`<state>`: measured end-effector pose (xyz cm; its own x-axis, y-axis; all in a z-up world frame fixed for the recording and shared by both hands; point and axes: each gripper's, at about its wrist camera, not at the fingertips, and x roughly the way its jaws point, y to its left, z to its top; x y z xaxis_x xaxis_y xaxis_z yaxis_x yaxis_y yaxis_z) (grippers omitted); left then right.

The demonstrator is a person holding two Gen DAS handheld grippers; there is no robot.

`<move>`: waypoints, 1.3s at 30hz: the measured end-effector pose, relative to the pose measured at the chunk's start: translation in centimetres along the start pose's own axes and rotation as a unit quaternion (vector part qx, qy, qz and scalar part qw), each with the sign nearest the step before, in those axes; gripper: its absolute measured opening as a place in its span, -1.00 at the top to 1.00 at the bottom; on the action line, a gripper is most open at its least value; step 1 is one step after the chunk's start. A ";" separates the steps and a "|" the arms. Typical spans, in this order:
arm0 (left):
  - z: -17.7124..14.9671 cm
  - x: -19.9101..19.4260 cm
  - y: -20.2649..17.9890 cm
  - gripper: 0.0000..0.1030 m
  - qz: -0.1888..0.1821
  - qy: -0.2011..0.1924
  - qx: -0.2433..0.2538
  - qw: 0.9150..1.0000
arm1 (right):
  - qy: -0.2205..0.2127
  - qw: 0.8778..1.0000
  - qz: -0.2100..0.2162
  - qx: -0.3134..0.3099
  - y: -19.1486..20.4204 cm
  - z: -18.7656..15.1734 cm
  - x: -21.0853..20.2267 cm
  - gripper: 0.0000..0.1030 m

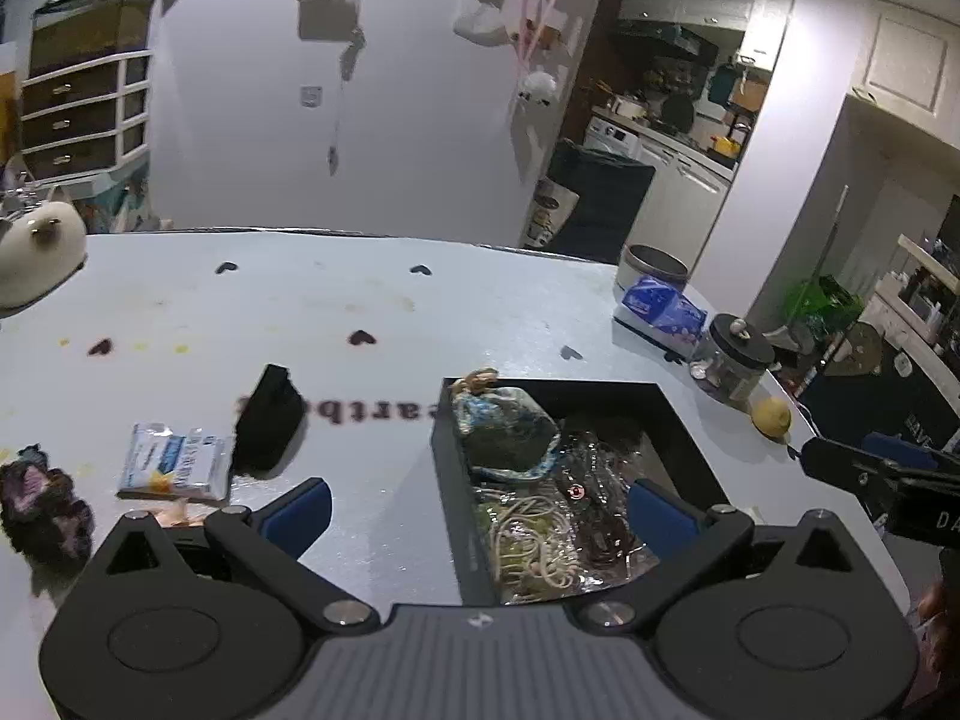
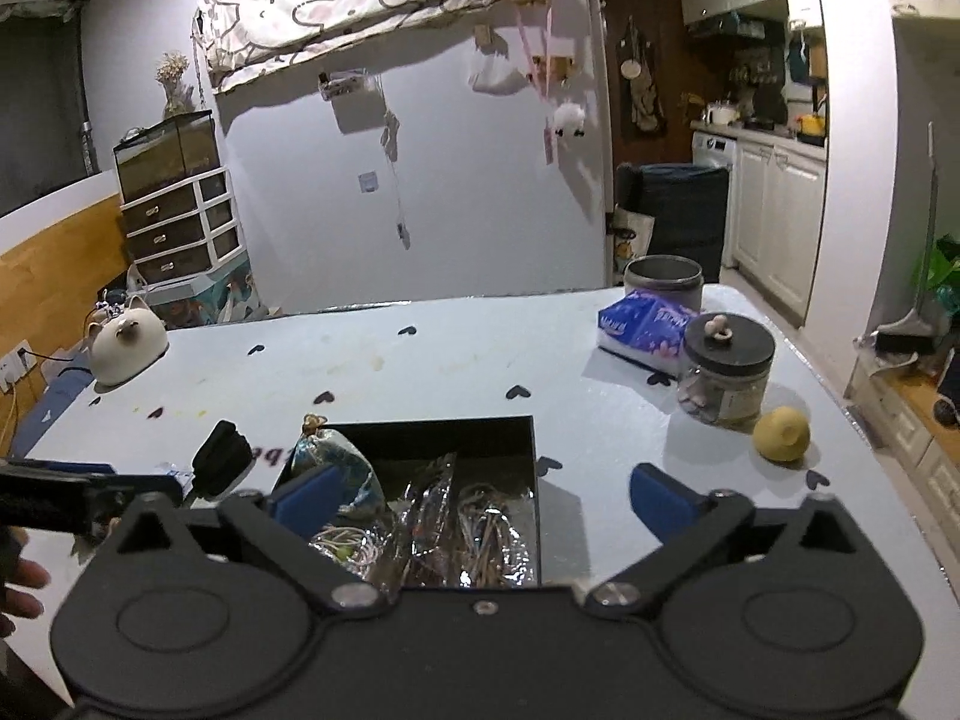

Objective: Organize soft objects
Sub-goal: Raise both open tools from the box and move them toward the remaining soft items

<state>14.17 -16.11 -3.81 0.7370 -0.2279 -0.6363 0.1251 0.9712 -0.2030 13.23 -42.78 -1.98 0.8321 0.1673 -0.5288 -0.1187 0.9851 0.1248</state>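
Observation:
A black box [image 1: 449, 480] [image 2: 432, 423] lies on the pale blue table, holding a blue-green pouch [image 1: 510, 432] [image 2: 336, 471], clear plastic bags [image 1: 600, 480] [image 2: 432, 516] and a coil of cord [image 1: 534, 534] [image 2: 342, 540]. My left gripper [image 1: 480, 510] is open above the box's near left side, with nothing between its blue pads. My right gripper [image 2: 483, 501] is open over the box's near edge, also with nothing in it. Left of the box lie a black block [image 1: 270, 420] [image 2: 222, 468], a small tissue packet [image 1: 174, 462] and a dark fuzzy scrunchie [image 1: 42, 504].
At the table's right side stand a glass jar with a black lid [image 1: 732, 360] [image 2: 726, 372], a blue tissue pack [image 1: 660, 306] [image 2: 648, 324], a grey tin [image 1: 654, 267] [image 2: 663, 279] and a lemon [image 1: 771, 417] [image 2: 780, 435]. A white cat-shaped lamp [image 1: 36, 252] [image 2: 129, 342] sits far left.

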 end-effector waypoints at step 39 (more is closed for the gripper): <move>0.2 -4.4 12.4 -1.00 0.046 -0.032 -0.014 0.998 | -0.013 1.000 -0.015 0.004 10.4 -0.8 1.7 -1.00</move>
<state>12.68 -3.05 -3.38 0.7856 -0.1316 -0.6046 0.0365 0.9853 -0.1669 13.01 -32.26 -2.24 0.8496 0.1359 -0.5096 -0.0891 0.9893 0.1154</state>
